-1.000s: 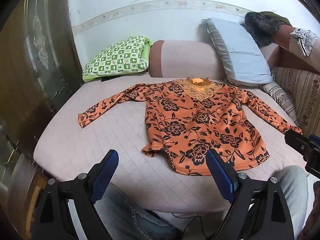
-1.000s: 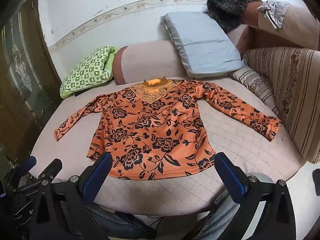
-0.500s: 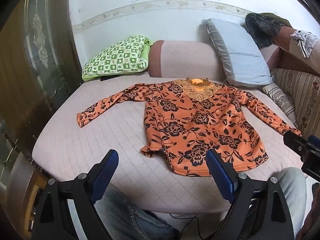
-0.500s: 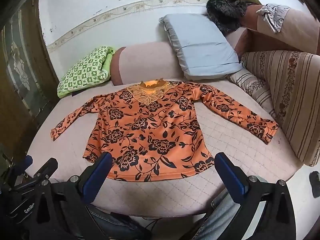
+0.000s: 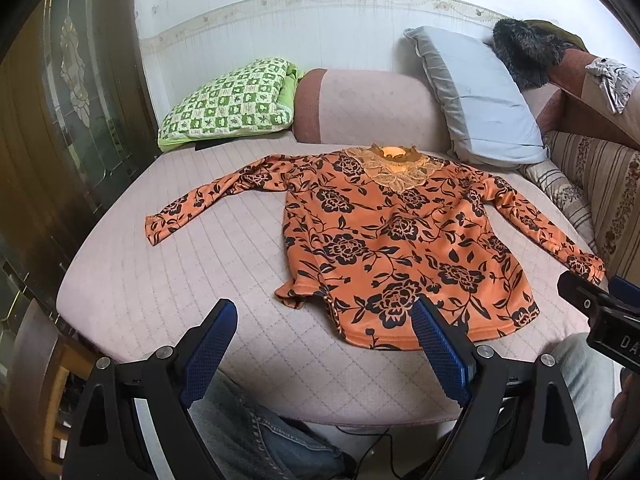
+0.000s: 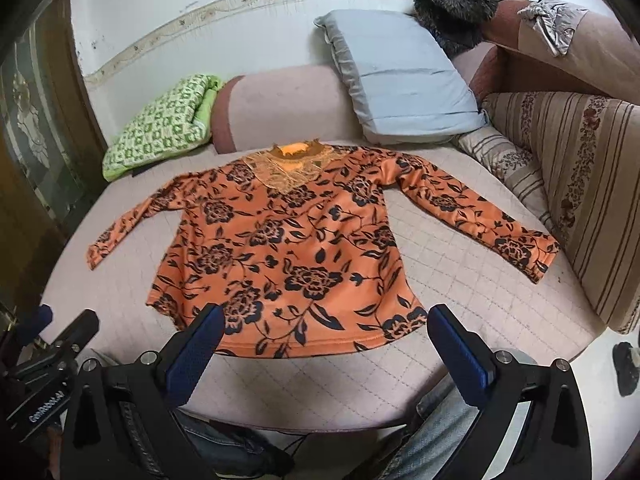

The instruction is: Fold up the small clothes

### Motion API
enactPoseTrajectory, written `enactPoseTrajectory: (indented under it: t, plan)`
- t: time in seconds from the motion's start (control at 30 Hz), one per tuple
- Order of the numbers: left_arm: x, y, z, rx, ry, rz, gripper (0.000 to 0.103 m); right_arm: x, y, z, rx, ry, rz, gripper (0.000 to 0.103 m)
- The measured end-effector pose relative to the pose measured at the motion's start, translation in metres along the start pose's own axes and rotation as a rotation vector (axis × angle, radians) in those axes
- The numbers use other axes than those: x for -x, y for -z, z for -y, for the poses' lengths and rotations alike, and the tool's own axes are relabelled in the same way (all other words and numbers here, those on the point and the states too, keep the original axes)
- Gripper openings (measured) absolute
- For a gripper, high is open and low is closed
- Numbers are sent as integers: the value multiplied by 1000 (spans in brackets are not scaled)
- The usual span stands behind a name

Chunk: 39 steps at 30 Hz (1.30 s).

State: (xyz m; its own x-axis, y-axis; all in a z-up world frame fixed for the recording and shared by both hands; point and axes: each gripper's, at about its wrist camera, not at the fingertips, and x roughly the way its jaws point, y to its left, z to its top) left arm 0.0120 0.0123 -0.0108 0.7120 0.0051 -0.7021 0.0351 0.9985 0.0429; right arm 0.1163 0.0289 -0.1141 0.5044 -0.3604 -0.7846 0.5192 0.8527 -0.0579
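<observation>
An orange long-sleeved top with black flowers (image 5: 400, 236) lies flat, front up, on a pink quilted bed, both sleeves spread out; its lace collar points away from me. Its bottom left hem corner is rumpled. It also shows in the right wrist view (image 6: 288, 248). My left gripper (image 5: 324, 316) is open and empty, above the bed's near edge, just short of the hem. My right gripper (image 6: 324, 320) is open and empty, above the hem's near edge. The right gripper's body shows in the left wrist view (image 5: 600, 312).
A green checked pillow (image 5: 228, 100), a pink bolster (image 5: 360, 108) and a grey pillow (image 5: 480, 100) lie at the bed's far end. A striped sofa back (image 6: 580, 184) borders the right side. A dark wooden door (image 5: 60, 120) stands left. The person's jeans-clad knees are below the grippers.
Both grippers have drifted slightly, so the top sits a little higher and further left in the views. The top itself has not moved. Both grippers stay open.
</observation>
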Motion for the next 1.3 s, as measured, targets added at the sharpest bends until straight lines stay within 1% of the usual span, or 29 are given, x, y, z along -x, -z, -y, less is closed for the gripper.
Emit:
enactPoseTrajectory:
  t: [0.07, 0.17, 0.23, 0.43, 0.63, 0.83, 1.03, 1.3]
  plan:
    - [-3, 1, 0, 3, 0, -5, 90, -5, 1, 1, 2, 10, -12, 101]
    - [-7, 1, 2, 3, 2, -10, 90, -10, 4, 3, -4, -12, -30, 101]
    - [-9, 1, 3, 2, 2, -13, 90, -12, 5, 3, -7, -16, -33, 99]
    - [-10, 1, 5, 1, 4, -16, 90, -15, 7, 2, -7, -19, -46, 99]
    - [-7, 3, 4, 10, 6, -17, 90, -10, 7, -2, 1, -21, -36, 99]
    - [5, 6, -1, 22, 12, 4, 90, 1, 7, -4, 7, -22, -17, 99]
    - [16, 11, -2, 18, 18, 20, 90, 11, 7, -5, 10, -17, 3, 99]
    - [26, 10, -5, 14, 23, 29, 90, 20, 7, -7, 20, -18, 23, 99]
